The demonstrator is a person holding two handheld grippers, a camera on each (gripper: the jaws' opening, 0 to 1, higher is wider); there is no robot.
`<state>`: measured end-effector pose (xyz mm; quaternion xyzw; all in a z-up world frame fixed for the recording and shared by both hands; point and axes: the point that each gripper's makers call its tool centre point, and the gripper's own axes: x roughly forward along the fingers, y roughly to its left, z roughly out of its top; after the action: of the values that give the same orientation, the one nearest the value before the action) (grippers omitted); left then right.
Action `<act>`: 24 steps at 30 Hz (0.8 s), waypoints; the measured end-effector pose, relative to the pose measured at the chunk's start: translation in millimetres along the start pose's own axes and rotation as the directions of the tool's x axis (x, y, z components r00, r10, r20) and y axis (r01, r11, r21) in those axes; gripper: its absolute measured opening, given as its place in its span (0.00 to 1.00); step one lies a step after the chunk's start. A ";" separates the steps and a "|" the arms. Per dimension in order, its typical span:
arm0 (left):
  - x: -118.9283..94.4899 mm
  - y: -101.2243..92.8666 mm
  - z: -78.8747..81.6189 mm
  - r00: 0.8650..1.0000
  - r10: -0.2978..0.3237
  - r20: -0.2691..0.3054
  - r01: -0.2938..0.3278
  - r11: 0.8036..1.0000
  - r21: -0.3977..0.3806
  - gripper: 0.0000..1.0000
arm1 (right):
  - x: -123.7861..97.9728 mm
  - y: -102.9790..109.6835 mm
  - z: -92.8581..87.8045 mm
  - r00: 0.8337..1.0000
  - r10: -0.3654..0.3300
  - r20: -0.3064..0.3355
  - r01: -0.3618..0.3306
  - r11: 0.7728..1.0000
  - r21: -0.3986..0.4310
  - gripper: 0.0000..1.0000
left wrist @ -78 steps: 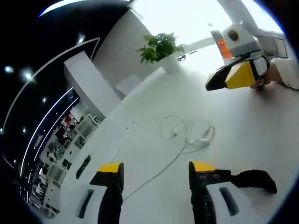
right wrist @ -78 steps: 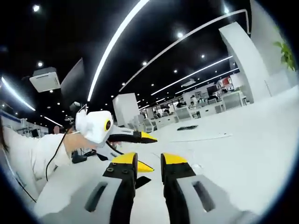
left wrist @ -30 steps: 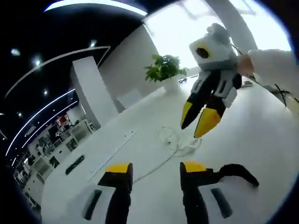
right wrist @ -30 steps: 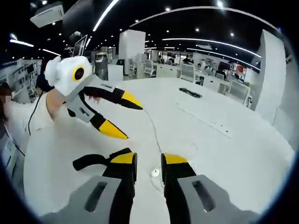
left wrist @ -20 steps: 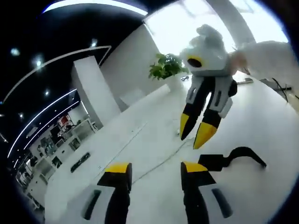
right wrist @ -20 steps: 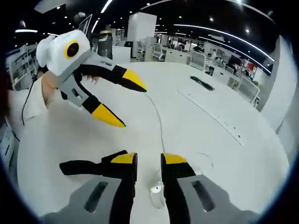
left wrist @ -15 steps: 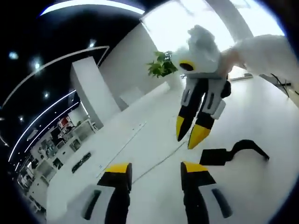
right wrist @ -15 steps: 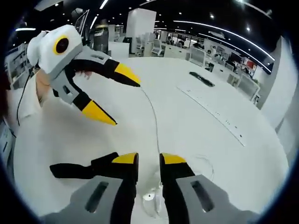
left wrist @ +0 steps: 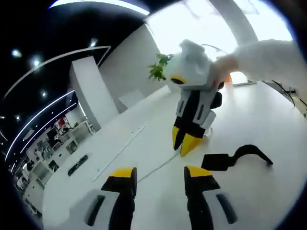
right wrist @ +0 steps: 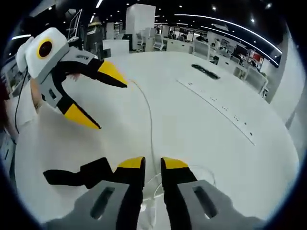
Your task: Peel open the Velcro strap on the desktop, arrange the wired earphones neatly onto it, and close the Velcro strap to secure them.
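Both grippers hang over the white desktop [right wrist: 225, 143]. Seen in the left gripper view, the left gripper [left wrist: 160, 173] has its yellow-tipped jaws spread wide with nothing between them, and the right gripper view shows it [right wrist: 98, 98] the same way at the left, one jaw raised and the other pointing down at the desk, a hand [right wrist: 34, 96] behind it. Coming down from above in the left gripper view, the right gripper [left wrist: 184, 143] points its tips at the desktop with only a narrow gap between them; in its own view [right wrist: 152, 164] the jaws stand close together over the looped part of the wired earphones [right wrist: 165, 179], and whether they pinch the cable cannot be told. From that loop a thin white cable [right wrist: 149, 124] runs up the desk toward the upper jaw of the left gripper. A black Velcro strap [left wrist: 235, 157] lies flat on the desk just beside the right gripper's tips, one end broad and the other curling away; it [right wrist: 76, 175] sits to the left of the right jaws. Farther back stand a potted plant [left wrist: 157, 71] and a white pillar [left wrist: 88, 93].
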<state>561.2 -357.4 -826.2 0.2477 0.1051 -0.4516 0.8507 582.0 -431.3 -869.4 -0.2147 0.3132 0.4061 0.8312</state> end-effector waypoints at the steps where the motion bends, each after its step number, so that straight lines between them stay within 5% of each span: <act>1: 0.2 -1.3 0.3 1.000 -0.003 0.000 0.003 1.000 0.002 0.43 | 0.1 0.1 0.0 1.000 0.004 0.000 -0.004 1.000 0.001 0.15; 16: 5.1 -7.7 -3.3 1.000 -0.024 -0.019 0.024 1.000 0.015 0.44 | 6.6 -2.0 3.3 0.995 0.045 -0.091 -0.047 0.999 -0.017 0.04; 22: 9.1 -5.9 -5.1 1.000 -0.024 -0.012 0.024 1.000 0.010 0.44 | 8.3 -4.5 3.0 0.996 0.045 -0.079 -0.047 0.999 -0.012 0.04; 24: 12.6 -4.7 -5.8 1.000 -0.019 -0.002 0.019 1.000 0.000 0.44 | 8.3 1.9 5.6 0.994 0.098 -0.045 -0.098 0.995 0.013 0.03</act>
<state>564.8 -365.6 -837.8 0.2474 0.1083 -0.4594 0.8461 586.4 -422.3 -871.3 -0.2036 0.3443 0.4396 0.8042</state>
